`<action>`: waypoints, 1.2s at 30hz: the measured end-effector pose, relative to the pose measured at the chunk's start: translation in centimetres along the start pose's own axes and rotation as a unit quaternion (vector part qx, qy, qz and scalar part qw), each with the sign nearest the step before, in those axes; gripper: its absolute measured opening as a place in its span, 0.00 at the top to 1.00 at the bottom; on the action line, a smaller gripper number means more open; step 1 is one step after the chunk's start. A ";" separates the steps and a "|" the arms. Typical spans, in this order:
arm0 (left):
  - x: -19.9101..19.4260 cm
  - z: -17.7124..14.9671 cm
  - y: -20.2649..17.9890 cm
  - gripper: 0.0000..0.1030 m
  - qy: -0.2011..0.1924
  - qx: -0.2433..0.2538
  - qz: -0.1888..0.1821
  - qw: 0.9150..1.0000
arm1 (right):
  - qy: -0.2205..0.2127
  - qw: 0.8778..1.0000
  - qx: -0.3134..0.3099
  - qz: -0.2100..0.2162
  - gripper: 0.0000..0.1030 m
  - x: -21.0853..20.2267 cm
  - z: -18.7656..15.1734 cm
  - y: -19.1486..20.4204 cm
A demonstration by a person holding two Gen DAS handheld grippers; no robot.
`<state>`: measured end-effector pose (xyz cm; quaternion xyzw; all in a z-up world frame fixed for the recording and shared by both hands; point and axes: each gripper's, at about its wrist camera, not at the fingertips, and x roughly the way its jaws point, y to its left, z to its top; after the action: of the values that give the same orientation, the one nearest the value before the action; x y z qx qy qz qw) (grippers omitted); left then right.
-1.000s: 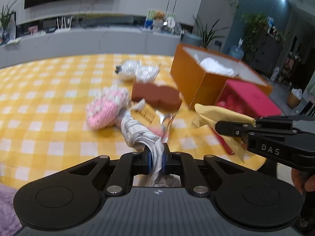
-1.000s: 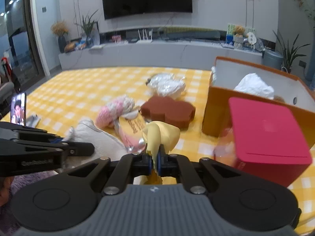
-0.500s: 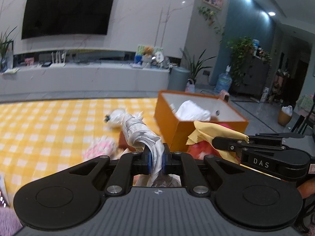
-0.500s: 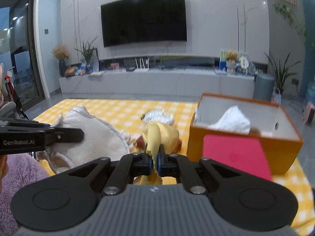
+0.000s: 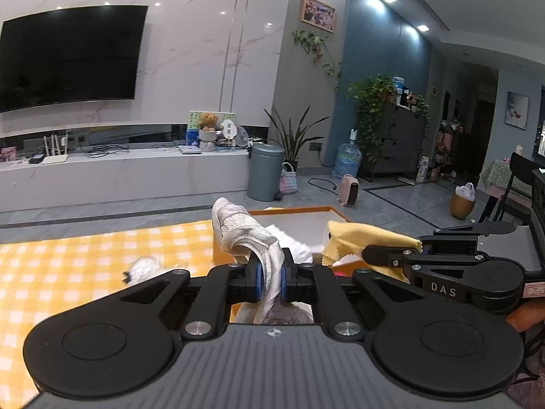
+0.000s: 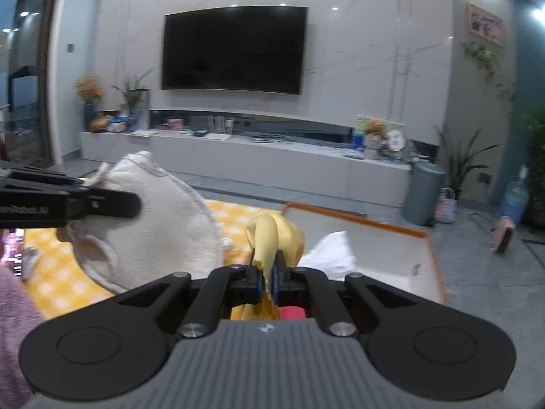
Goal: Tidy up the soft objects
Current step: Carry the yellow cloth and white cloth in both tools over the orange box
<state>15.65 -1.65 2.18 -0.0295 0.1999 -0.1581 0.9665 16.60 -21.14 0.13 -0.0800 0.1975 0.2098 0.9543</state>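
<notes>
My left gripper is shut on a white cloth, held high above the table; in the right wrist view the cloth hangs from it at the left. My right gripper is shut on a yellow cloth, which also shows in the left wrist view. Both are near the open orange box with a white soft item inside. The box rim peeks out behind the white cloth.
The yellow checked tablecloth lies below, with a clear plastic bag on it. A red lid shows just under my right gripper. A grey bin and TV console stand across the floor.
Both grippers have risen and tilted up with their cloths, so the table's items dropped out of view. They have moved closer to the orange box.
</notes>
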 end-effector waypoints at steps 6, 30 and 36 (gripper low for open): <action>3.6 1.4 -0.2 0.90 -0.001 -0.002 -0.010 1.000 | -0.004 1.000 0.006 -0.030 0.96 2.0 1.2 -3.3; 18.0 2.6 -0.9 0.90 0.039 0.022 -0.020 0.999 | 0.132 0.990 -0.007 -0.056 0.96 17.8 2.0 -12.1; 20.6 1.1 -0.8 0.90 0.074 0.027 -0.014 0.997 | 0.177 0.982 -0.001 -0.061 0.95 20.9 0.5 -12.9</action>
<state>33.79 -8.98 -4.51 0.0058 0.2665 -0.1789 0.9471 39.81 -24.96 -7.15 -0.1291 0.3578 0.1342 0.9150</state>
